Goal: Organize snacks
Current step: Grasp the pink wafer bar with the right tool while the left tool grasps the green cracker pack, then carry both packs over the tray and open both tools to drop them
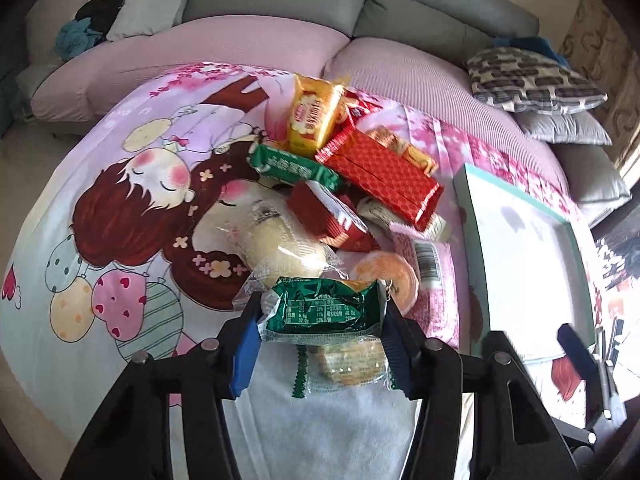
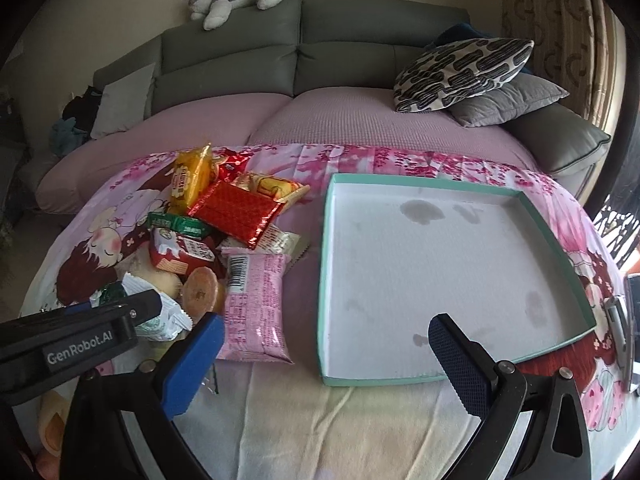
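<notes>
A heap of snacks lies on the cartoon-print cloth (image 1: pixel 120 184): a yellow packet (image 1: pixel 312 116), a red wafer pack (image 1: pixel 384 176), bread in clear wrap (image 1: pixel 280 248), a round orange cake (image 1: pixel 388 276) and a pink packet (image 2: pixel 256 304). My left gripper (image 1: pixel 322 308) is shut on a green foil packet (image 1: pixel 320 320) at the heap's near edge, its blue pads pressing both sides. A cracker packet (image 1: pixel 348 360) lies just beneath. My right gripper (image 2: pixel 326 364) hangs open over the near rim of the teal-edged white tray (image 2: pixel 326 240), with nothing between its fingers.
The tray (image 1: pixel 464 184) lies right of the heap and holds no snacks. A grey sofa with a pink cover (image 2: pixel 360 120) runs behind, with patterned cushions (image 2: pixel 460 72) at its right end. A white towel (image 2: pixel 320 420) covers the near edge.
</notes>
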`<action>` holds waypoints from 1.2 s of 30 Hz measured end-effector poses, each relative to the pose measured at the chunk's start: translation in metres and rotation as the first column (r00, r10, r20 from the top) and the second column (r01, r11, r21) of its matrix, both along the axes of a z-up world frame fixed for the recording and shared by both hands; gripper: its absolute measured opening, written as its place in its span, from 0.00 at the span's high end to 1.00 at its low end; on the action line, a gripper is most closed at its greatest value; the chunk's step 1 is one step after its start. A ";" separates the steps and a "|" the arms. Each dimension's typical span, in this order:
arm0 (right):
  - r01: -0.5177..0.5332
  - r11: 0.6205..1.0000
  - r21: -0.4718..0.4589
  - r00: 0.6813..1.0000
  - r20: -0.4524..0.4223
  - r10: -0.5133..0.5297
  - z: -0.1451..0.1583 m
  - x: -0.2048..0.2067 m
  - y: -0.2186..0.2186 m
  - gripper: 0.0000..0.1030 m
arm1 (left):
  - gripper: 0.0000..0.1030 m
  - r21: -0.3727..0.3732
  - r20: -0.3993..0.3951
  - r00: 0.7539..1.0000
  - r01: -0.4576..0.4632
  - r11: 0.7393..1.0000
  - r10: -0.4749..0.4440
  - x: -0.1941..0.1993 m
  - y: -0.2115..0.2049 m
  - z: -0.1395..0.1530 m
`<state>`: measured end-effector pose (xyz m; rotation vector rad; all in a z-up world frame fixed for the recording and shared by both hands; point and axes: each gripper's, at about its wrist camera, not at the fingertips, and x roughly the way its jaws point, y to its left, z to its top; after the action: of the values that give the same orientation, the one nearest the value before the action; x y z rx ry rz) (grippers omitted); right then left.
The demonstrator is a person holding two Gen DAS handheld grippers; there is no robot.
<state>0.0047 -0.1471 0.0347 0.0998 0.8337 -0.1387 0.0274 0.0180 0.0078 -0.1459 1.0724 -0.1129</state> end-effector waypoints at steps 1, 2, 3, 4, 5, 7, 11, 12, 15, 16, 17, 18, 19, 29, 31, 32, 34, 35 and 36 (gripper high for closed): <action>-0.017 1.000 0.025 1.000 -0.002 0.017 -0.001 0.003 0.001 0.01 | 0.45 -0.006 0.002 1.000 -0.012 1.000 0.012 0.000 0.003 0.001; -0.032 0.998 0.046 0.999 -0.005 0.032 -0.002 0.007 0.003 0.06 | 0.45 -0.013 0.002 1.000 -0.024 1.000 0.024 0.001 0.006 0.001; -0.044 0.997 0.058 0.999 -0.010 0.045 -0.004 0.010 0.006 0.11 | 0.45 -0.021 0.004 0.999 -0.033 0.999 0.033 0.002 0.009 0.002; -0.056 0.996 0.064 0.998 -0.019 0.057 -0.005 0.014 0.008 0.13 | 0.45 -0.026 0.006 0.999 -0.043 0.999 0.043 0.002 0.012 0.003; -0.066 0.995 0.069 0.997 -0.030 0.068 -0.008 0.018 0.011 0.17 | 0.45 -0.032 0.008 0.999 -0.053 0.998 0.053 0.002 0.015 0.004; -0.078 0.994 0.075 0.995 -0.057 0.082 -0.014 0.026 0.015 0.25 | 0.45 -0.036 0.012 0.998 -0.060 0.998 0.060 0.003 0.018 0.005; -0.100 0.991 0.094 0.988 -0.104 0.110 -0.024 0.038 0.021 0.39 | 0.45 -0.046 0.012 0.998 -0.060 0.997 0.061 0.002 0.020 0.004; -0.105 0.991 0.089 0.987 -0.114 0.115 -0.026 0.041 0.023 0.39 | 0.45 -0.047 0.012 0.998 -0.060 0.997 0.060 0.002 0.020 0.004; -0.123 0.987 0.104 0.981 -0.136 0.136 -0.032 0.046 0.025 0.46 | 0.45 -0.048 0.014 0.998 -0.055 0.997 0.056 0.001 0.020 0.004; -0.123 0.986 0.110 0.979 -0.147 0.139 -0.034 0.048 0.025 0.47 | 0.45 -0.047 0.016 0.998 -0.054 0.997 0.055 0.001 0.019 0.004; -0.125 0.986 0.107 0.978 -0.157 0.141 -0.036 0.050 0.026 0.49 | 0.45 -0.047 0.015 0.998 -0.054 0.997 0.055 0.001 0.019 0.004; -0.125 0.986 0.107 0.976 -0.165 0.142 -0.038 0.051 0.026 0.52 | 0.45 -0.044 0.013 0.998 -0.053 0.998 0.054 0.001 0.019 0.003; -0.124 0.986 0.108 0.975 -0.174 0.141 -0.040 0.053 0.026 0.54 | 0.45 -0.042 0.010 0.999 -0.052 0.998 0.053 0.001 0.018 0.003; -0.129 0.987 0.097 0.968 -0.202 0.147 -0.051 0.057 0.030 0.60 | 0.45 -0.003 -0.016 0.999 -0.047 0.999 0.047 0.001 0.014 -0.005; -0.135 0.988 0.080 0.971 -0.188 0.147 -0.046 0.054 0.031 0.60 | 0.45 0.002 -0.012 0.999 -0.052 0.999 0.052 0.001 0.014 -0.004; -0.136 0.988 0.075 0.972 -0.181 0.148 -0.044 0.053 0.030 0.60 | 0.45 0.006 -0.007 0.998 -0.056 0.998 0.056 0.000 0.014 -0.004; -0.137 0.988 0.075 0.975 -0.163 0.148 -0.037 0.050 0.029 0.60 | 0.45 0.010 0.002 0.998 -0.063 0.998 0.063 0.000 0.014 -0.001; -0.138 0.988 0.074 0.977 -0.153 0.148 -0.034 0.049 0.028 0.60 | 0.45 0.008 0.009 0.998 -0.067 0.998 0.067 -0.001 0.014 0.001; -0.137 0.988 0.071 0.979 -0.141 0.146 -0.030 0.048 0.027 0.61 | 0.45 0.006 0.016 0.997 -0.071 0.997 0.070 -0.001 0.015 0.003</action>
<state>0.0523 -0.1206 0.0049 0.0882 0.9886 0.0141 0.0260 0.0328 0.0108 -0.1767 1.0504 -0.0471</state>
